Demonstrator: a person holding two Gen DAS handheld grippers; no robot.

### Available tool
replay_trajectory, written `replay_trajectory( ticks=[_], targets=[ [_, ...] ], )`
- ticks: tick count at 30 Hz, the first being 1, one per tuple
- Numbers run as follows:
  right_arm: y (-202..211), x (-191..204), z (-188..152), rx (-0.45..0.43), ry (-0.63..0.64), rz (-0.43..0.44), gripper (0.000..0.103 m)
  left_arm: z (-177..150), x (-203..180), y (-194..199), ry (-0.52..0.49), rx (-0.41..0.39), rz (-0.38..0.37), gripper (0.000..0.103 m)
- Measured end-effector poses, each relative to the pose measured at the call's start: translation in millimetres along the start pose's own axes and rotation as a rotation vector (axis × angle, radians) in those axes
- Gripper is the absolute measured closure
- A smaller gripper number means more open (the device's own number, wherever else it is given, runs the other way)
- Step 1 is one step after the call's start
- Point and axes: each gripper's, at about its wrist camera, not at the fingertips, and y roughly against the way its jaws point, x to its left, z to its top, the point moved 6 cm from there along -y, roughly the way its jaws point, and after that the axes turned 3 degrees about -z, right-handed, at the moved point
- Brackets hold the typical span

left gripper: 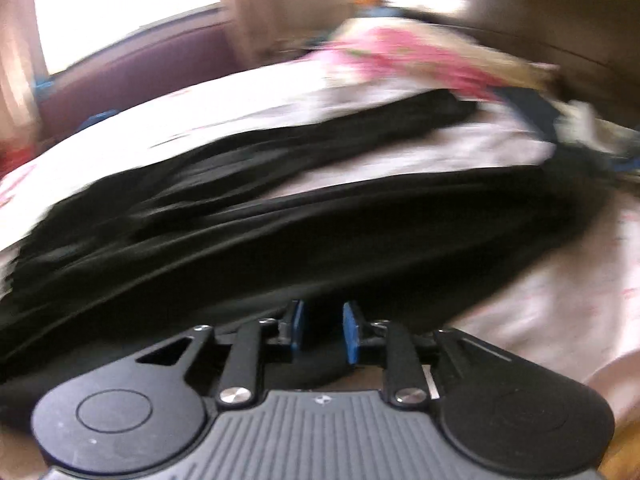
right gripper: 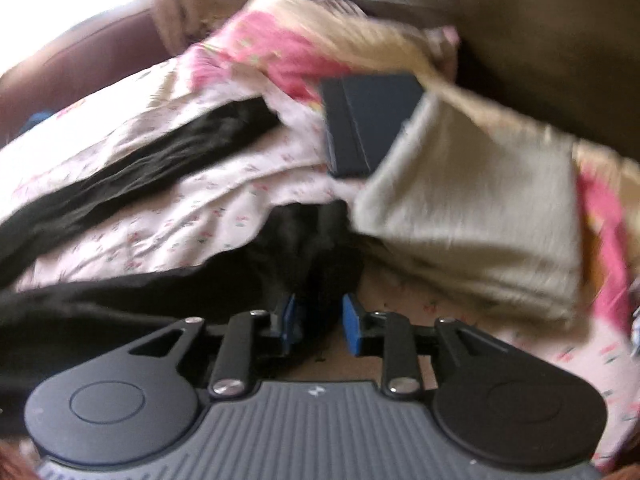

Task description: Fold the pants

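Observation:
Black pants (left gripper: 280, 232) lie spread across a bed with a pale floral sheet (left gripper: 240, 108), one leg stretched toward the far side. My left gripper (left gripper: 323, 330) is open, its blue pads (left gripper: 297, 326) apart just above the near edge of the black cloth. In the right wrist view the pants (right gripper: 180, 292) run from the left toward the middle. My right gripper (right gripper: 320, 322) is open, with black cloth between and under its blue pads (right gripper: 352, 322). Both views are blurred.
A pink and cream blanket (right gripper: 304, 48) is heaped at the far side. A dark blue flat case (right gripper: 368, 120) lies on it, next to a folded beige cloth (right gripper: 472, 216). A bright window (left gripper: 128, 4) and a purple headboard (left gripper: 132, 76) stand beyond the bed.

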Motion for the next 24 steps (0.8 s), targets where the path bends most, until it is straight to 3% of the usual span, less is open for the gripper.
replay_trajectory(
  ticks=[2,5,11,14,15,16,18,21,24],
  targets=[
    [15.8,28.7,-1.9,-0.022,0.069,0.043,0.075,-17.5,56.1,17.3,0.064,0.011,0.112,0.064],
    [34.7,103.3,-10.5,-0.018,0.233,0.212,0.075,-41.9,129.2,34.4,0.161,0.027,0.260,0.063],
    [68.4,300.8,-51.1,-0.002,0.634,0.640,0.074,-55.8,232.7,50.5,0.312,-0.034,0.399,0.058],
    [78.4,377.0,-78.6,-0.027,0.791,0.792,0.074,-73.1,268.8,39.3,0.348,0.036,0.516,0.056],
    [79.2,395.6,-87.7,-0.021,0.824,0.819,0.074,-86.8,283.3,37.3,0.377,0.074,0.544,0.049],
    [77.0,416.0,-97.2,0.002,0.854,0.843,0.073,-96.8,291.9,36.4,0.415,0.087,0.522,0.041],
    [60.6,440.8,-114.1,0.101,0.914,0.861,0.068,-111.3,300.2,44.2,0.475,0.053,0.452,0.041],
    [54.3,445.6,-121.8,0.152,0.938,0.865,0.065,-106.0,290.6,54.2,0.371,0.063,0.481,0.040],
    [65.0,427.4,-96.7,0.147,0.956,0.921,0.069,-84.2,288.3,58.6,0.356,0.046,0.446,0.041]
  ],
)
